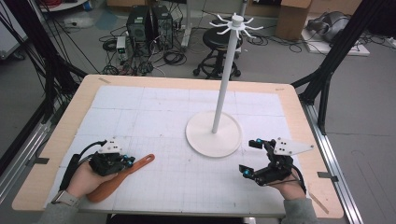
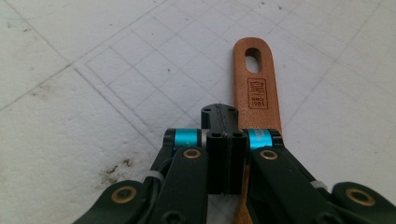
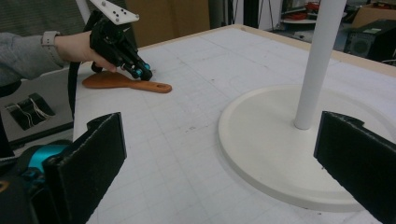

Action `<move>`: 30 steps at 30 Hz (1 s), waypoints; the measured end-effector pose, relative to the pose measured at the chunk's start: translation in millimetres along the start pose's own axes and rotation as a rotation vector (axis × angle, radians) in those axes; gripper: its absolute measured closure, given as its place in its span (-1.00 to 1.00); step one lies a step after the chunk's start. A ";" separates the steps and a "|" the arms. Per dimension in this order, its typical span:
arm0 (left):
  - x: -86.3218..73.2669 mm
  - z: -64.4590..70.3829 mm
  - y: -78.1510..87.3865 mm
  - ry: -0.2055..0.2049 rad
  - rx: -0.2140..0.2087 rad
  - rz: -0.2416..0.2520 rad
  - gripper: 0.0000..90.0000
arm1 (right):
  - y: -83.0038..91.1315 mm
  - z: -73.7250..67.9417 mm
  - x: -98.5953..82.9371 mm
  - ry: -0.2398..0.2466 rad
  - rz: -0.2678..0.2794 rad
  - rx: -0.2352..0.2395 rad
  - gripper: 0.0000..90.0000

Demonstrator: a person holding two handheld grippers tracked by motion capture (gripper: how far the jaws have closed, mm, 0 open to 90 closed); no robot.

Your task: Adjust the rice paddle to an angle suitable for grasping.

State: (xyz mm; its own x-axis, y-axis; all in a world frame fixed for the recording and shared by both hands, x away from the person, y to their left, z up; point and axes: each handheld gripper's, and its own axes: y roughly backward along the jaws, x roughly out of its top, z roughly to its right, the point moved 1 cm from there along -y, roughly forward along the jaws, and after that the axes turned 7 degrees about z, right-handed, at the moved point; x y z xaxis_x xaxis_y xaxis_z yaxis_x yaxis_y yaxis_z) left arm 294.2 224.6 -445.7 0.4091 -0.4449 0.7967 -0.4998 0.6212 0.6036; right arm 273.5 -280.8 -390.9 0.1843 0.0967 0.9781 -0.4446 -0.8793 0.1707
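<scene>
Engraving on the wooden spatula (image 2: 257, 79) reads only in the left gripper view: a small stamped logo below the slotted hanging hole, too fine to make out. There the left tongs (image 2: 223, 122) are clenched with their pads pressed flat together, empty, just beside the handle, which runs on under the tongs and is cut off at the bottom edge. The high view adds the broad blade end lying under the person's left hand (image 1: 84, 179), partly hidden by it, near the front-left of the tabletop (image 1: 60, 130). The right gripper view shows the spatula lying flat on the gridded white mat (image 3: 187, 140), with the left tongs just above its handle. One spatula, one white stand (image 1: 214, 133), two tongs. The right tongs (image 1: 248, 157) are released, jaws wide apart, empty, just beside the stand's round base. The stand's hooked top appears in the high view; its pole is cut off in the right gripper view.
</scene>
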 end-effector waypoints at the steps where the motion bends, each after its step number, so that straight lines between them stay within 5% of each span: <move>1: 0.2 0.9 -0.4 -0.002 -0.003 0.000 0.99 | 0.0 0.0 0.1 -0.001 0.001 -0.002 -0.98; 21: 3.2 23.1 -5.4 -0.087 -0.112 -0.002 0.99 | 0.1 -0.3 -0.1 -0.001 -0.002 -0.001 -0.98; 30: 3.0 23.6 -5.0 -0.083 -0.125 0.002 0.99 | 0.0 -0.5 -0.1 -0.002 -0.004 -0.001 -0.98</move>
State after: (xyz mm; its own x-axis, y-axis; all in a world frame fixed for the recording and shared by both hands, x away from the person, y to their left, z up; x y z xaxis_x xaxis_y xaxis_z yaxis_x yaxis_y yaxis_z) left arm 279.9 204.9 -445.6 0.3413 -0.4925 0.8006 -0.3994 0.6950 0.5978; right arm 273.1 -280.6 -391.0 0.1880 0.0993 0.9771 -0.4444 -0.8786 0.1748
